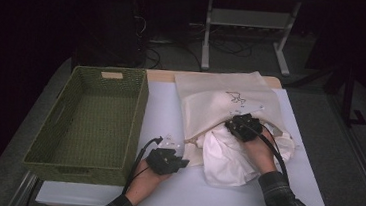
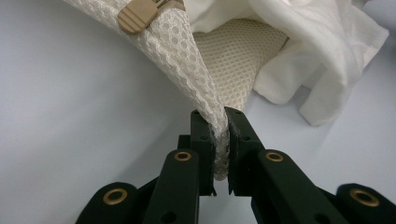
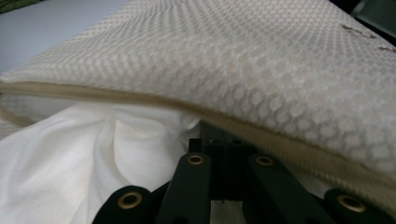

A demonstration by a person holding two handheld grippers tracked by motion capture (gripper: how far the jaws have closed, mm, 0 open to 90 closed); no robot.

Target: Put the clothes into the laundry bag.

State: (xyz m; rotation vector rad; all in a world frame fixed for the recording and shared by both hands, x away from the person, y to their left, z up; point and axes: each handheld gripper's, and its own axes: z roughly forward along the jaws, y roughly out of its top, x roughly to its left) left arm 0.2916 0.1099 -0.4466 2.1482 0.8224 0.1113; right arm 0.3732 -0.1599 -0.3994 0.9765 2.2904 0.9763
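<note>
Mesh bag [image 2: 187,56] edge pinched between closed left jaws; right jaws under its opening, state unclear.

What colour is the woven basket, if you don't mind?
Olive green basket; the high view shows it best.

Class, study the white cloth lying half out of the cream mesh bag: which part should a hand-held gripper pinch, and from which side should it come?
Probably the bunched fold of the white cloth outside the cream mesh bag, approached from the person's side. There the folds stand up in ridges two jaws can close on, with open white table in front. Farther in, the mesh covers the cloth, and the left hand-held gripper already pinches the bag's corner.
</note>
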